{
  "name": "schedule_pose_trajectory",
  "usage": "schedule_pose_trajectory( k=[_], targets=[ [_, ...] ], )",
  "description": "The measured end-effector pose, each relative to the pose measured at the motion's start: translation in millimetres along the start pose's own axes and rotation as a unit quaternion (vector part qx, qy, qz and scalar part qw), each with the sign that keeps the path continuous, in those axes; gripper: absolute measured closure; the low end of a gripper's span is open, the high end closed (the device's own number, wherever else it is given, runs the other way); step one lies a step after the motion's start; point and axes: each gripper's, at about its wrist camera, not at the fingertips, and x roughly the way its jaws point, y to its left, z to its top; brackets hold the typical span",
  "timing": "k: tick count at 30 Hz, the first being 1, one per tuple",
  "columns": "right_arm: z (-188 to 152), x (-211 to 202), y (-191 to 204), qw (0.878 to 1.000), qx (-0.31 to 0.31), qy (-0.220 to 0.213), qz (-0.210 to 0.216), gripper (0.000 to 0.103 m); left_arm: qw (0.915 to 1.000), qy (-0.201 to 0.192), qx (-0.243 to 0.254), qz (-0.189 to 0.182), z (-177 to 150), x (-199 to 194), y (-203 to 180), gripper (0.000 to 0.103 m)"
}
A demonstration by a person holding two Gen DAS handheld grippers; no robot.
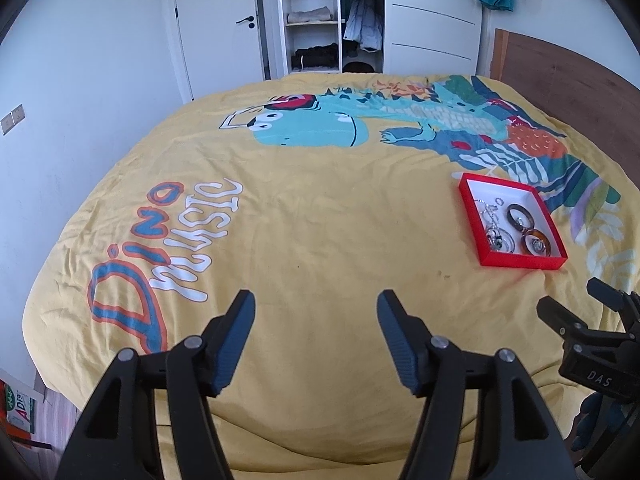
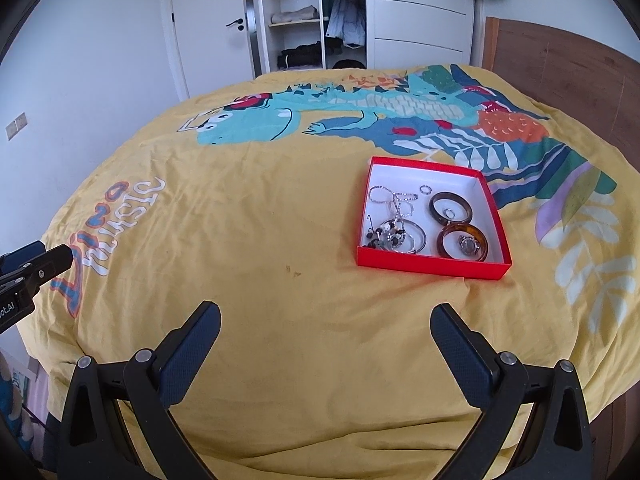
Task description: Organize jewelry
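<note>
A red box [image 2: 430,267] with a white inside lies on the yellow bedspread. It holds two brown bangles [image 2: 451,207], a silver chain [image 2: 394,200], a silver bangle with dark beads [image 2: 394,237] and small rings [image 2: 425,189]. The box also shows in the left wrist view [image 1: 520,260], at the right. My right gripper [image 2: 325,328] is open and empty, above the bed short of the box. My left gripper [image 1: 316,316] is open and empty, left of the box. The right gripper also shows in the left wrist view [image 1: 576,312].
The yellow dinosaur bedspread [image 2: 240,240] covers the bed. A wooden headboard [image 2: 560,64] stands at the right. An open wardrobe [image 2: 304,16] and a white door [image 2: 208,20] are beyond the bed's far edge. The left gripper shows at the right wrist view's left edge [image 2: 36,264].
</note>
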Motion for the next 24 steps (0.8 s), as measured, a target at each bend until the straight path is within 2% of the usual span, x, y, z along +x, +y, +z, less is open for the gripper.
schedule_pose_trajectory(
  k=[24],
  targets=[
    [-4.9, 3.2, -0.6, 1.0, -0.005, 0.009, -0.005, 0.0, 1.0, 0.007, -0.002, -0.003, -5.8, 4.6, 4.0, 0.041]
  ],
)
